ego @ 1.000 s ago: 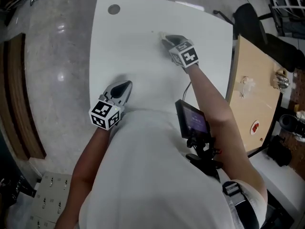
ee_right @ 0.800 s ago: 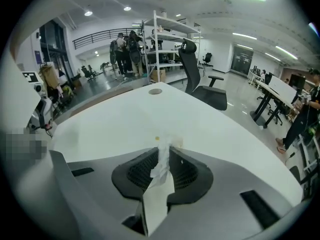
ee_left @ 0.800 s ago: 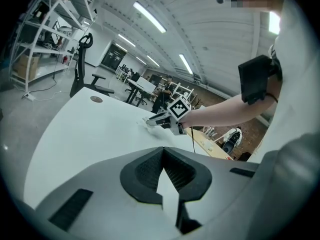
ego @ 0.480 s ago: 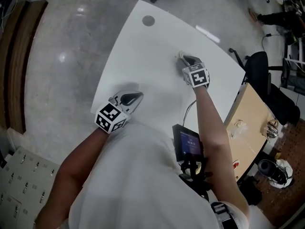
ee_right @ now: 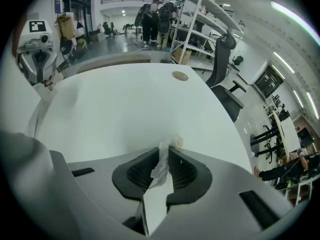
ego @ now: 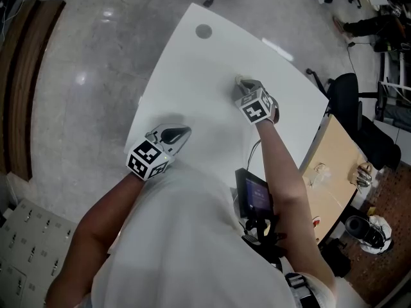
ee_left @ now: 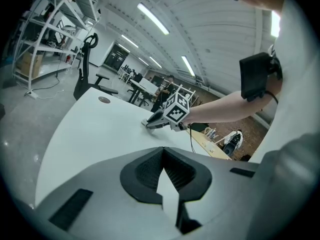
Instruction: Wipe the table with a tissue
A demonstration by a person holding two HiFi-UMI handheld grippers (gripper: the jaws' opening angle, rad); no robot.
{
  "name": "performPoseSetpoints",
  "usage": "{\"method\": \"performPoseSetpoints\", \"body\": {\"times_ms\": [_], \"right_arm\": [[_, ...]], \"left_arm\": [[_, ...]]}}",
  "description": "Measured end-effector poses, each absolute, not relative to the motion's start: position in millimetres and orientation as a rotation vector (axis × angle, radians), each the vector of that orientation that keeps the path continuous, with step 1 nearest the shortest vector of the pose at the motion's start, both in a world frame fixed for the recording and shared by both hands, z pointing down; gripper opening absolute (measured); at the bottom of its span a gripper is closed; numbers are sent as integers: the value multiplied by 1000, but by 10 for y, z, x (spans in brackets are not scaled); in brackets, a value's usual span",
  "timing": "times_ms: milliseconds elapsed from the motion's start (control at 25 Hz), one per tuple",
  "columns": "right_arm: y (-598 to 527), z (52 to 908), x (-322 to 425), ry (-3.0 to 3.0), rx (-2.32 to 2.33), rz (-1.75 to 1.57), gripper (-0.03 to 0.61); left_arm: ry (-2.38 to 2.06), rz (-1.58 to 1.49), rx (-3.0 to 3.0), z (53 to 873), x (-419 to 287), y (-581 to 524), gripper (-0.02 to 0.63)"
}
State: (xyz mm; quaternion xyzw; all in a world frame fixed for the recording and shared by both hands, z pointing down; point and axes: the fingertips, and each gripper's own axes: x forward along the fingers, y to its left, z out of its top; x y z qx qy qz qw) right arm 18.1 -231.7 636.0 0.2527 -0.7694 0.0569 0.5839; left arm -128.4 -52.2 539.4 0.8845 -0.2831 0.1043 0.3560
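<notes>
Your right claw (ee_right: 167,149) is clenched on the tissue (ee_right: 161,168). The white wad is pinched between the ribbed pads, with a bit poking out past the tips and sitting on the table (ee_right: 125,104). From the head view that claw (ego: 243,82) is tipped down onto the white top (ego: 192,76), out past the middle and toward the far right edge, with your arm stretched out over it. You can only just make out the tissue (ego: 239,79) as a pale scrap at the tips.

Your left claw (ee_left: 162,156) is closed with nothing in it; the tips meet and you just see table (ee_left: 90,124) past them. It's parked at the near edge (ego: 182,133), well apart from the right one, which shows in its view (ee_left: 151,124) pressed nose-down on the top.

Farther out there's a round grommet (ego: 204,31) near the far corner, and a black chair (ego: 350,88) off the right side, next to a wooden desk (ego: 334,172).
</notes>
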Motion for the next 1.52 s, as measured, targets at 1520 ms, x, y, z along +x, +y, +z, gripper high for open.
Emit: {"method": "performPoseSetpoints", "body": {"times_ms": [1520], "right_arm": [[-491, 4964, 586, -2512, 1144, 642, 63]], "left_arm": [[-613, 338, 2514, 5042, -942, -309, 6]]}}
